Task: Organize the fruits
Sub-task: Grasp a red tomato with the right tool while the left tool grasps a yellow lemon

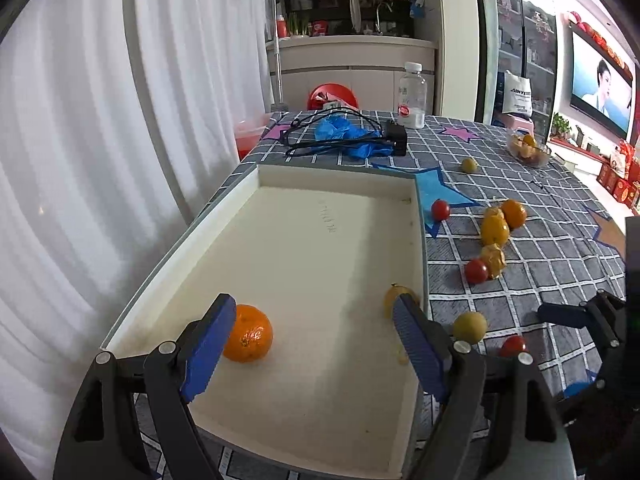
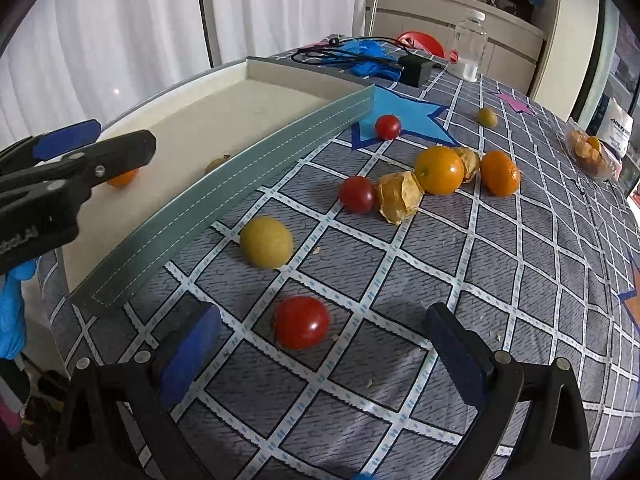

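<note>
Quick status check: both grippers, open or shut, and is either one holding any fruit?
Left gripper: open, holding nothing, over the tray.
Right gripper: open, holding nothing; a cherry tomato lies on the tablecloth between its fingers.

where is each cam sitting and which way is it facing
Left wrist: on the left gripper, angled down into the tray; its open blue fingers frame the orange.
Right wrist: on the right gripper, angled down at the tablecloth; open fingers flank a red tomato.
Shared: tray, orange, scattered fruit, each other's gripper.
</note>
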A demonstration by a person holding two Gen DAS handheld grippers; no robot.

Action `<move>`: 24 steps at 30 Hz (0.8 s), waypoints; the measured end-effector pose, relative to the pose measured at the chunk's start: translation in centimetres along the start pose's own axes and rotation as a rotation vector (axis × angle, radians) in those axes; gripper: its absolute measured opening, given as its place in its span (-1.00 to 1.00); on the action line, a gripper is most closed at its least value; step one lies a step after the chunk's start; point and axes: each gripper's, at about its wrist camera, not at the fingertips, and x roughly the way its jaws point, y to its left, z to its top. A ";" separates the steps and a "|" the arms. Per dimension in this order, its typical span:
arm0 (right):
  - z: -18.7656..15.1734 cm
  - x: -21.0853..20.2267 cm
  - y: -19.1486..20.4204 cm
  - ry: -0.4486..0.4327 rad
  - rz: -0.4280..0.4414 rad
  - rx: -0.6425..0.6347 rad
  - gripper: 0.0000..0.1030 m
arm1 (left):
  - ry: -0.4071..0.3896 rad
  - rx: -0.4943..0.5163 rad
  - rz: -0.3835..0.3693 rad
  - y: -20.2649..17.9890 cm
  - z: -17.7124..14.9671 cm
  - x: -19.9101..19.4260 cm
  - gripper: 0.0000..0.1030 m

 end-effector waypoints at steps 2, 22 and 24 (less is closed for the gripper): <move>0.0 -0.1 0.0 -0.004 -0.013 0.019 0.99 | -0.004 -0.002 -0.016 -0.1 0.1 -0.2 0.62; -3.4 -4.1 -8.2 -0.163 -0.014 0.241 -0.53 | -0.004 0.186 -0.190 -8.9 -1.3 -2.0 0.62; -4.1 -4.3 -9.5 -0.166 -0.020 0.275 -0.53 | 0.011 0.209 -0.195 -10.6 -1.8 -1.4 0.62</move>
